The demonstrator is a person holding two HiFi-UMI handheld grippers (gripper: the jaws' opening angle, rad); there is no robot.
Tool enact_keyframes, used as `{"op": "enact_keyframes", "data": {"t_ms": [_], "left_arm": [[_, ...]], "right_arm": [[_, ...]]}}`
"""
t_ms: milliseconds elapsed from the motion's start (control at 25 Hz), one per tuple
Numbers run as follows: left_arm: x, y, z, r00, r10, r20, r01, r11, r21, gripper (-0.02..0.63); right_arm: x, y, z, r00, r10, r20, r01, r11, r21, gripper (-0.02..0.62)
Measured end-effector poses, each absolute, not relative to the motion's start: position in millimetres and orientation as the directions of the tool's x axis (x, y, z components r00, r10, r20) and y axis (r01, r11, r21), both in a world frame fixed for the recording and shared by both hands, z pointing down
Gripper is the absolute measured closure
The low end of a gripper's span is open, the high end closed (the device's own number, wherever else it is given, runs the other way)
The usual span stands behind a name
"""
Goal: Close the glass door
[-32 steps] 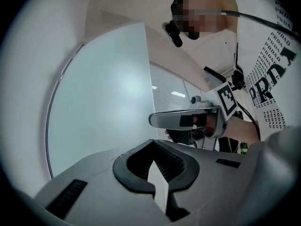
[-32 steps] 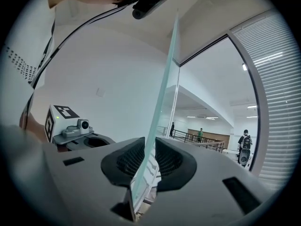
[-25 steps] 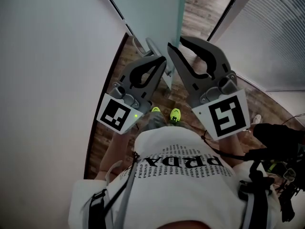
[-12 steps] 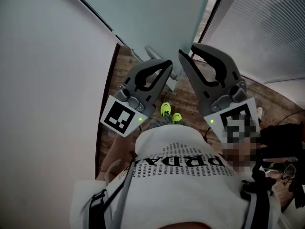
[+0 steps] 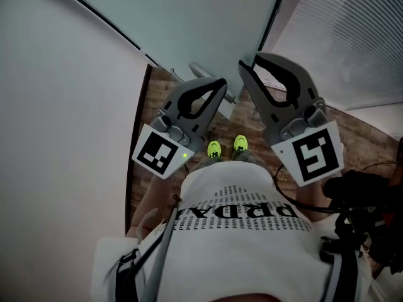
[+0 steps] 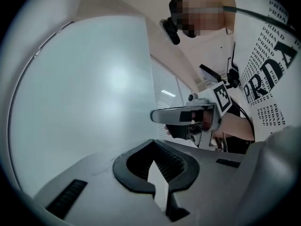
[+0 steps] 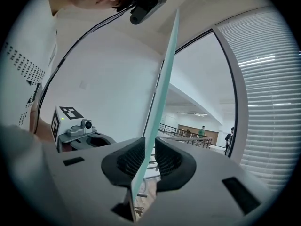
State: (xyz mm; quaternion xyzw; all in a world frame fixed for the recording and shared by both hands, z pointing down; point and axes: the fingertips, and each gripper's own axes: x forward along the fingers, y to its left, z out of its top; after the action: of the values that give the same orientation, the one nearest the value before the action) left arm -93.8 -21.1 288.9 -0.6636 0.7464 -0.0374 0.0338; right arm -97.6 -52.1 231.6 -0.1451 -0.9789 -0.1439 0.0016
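Glass door (image 5: 208,17) swung further; right claw (image 7: 145,160) clamps edge, left claw (image 6: 157,167) closed, empty; door bottom hidden.

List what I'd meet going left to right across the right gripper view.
person's shirt → left gripper → glass door → railing → blinds

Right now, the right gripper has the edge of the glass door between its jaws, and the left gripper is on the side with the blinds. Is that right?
Partly. The left gripper is on the side of the glass door with the white wall, not the blinds; the right gripper view shows it. The right gripper does have the door's edge between its jaws.
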Motion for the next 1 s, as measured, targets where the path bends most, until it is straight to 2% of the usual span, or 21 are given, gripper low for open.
{"op": "enact_keyframes", "data": {"t_ms": [1000], "left_arm": [[-102.6, -16.9, 273.1, -0.143, -0.99, -0.021, -0.98, 0.144, -0.134, 0.606]], "right_arm": [[-100.7, -44.8, 227.0, -0.941, 0.33, 0.074, 0.338, 0.913, 0.228, 0.538]]}}
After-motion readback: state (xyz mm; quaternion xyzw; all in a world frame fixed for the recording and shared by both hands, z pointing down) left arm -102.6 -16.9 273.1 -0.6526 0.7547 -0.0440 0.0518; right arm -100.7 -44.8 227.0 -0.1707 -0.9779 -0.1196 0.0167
